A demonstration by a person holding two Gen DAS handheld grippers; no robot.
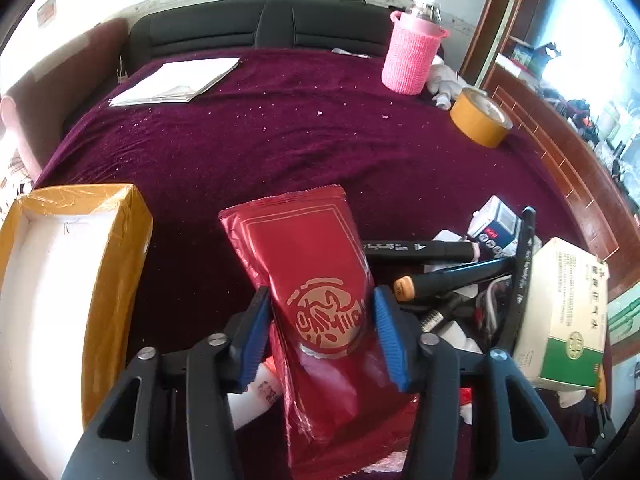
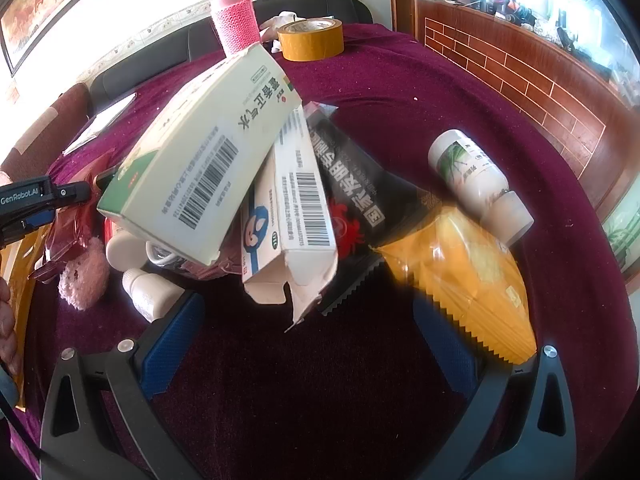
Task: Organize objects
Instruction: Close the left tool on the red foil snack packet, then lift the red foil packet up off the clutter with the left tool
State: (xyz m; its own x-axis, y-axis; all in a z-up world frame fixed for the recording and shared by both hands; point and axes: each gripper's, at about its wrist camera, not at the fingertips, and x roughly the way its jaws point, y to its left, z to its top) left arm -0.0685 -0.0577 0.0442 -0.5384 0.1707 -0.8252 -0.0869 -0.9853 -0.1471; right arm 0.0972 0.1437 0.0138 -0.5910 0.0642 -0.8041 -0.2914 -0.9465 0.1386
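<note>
Left gripper [image 1: 322,334]: clamping blue pads on red foil packet [image 1: 308,280], holding it lifted above the cloth.
Right gripper [image 2: 316,340]: hanging wide open, gripping nothing.
Progress: judging early; taped box [image 1: 60,264] at 9 o'clock showing nothing inside, pile awaiting sorting.
Remaining: green-and-white carton [image 2: 200,160], opened blue-print carton [image 2: 288,232], black sachet [image 2: 360,184], yellow sachet [image 2: 460,272], white bottle [image 2: 476,180], markers [image 1: 424,248] at 3 o'clock.
Surroundings: pink-sleeved bottle [image 1: 412,52] and tape roll [image 1: 480,120] at 1 o'clock; papers [image 1: 176,80] at 11.
Obstruction: cartons leaning, crowding the pile.

Red foil packet [image 1: 320,304] with gold seal emblem, maroon cloth [image 1: 280,148], pink knitted sleeve [image 1: 410,56], yellow tape roll [image 1: 480,118]
</note>
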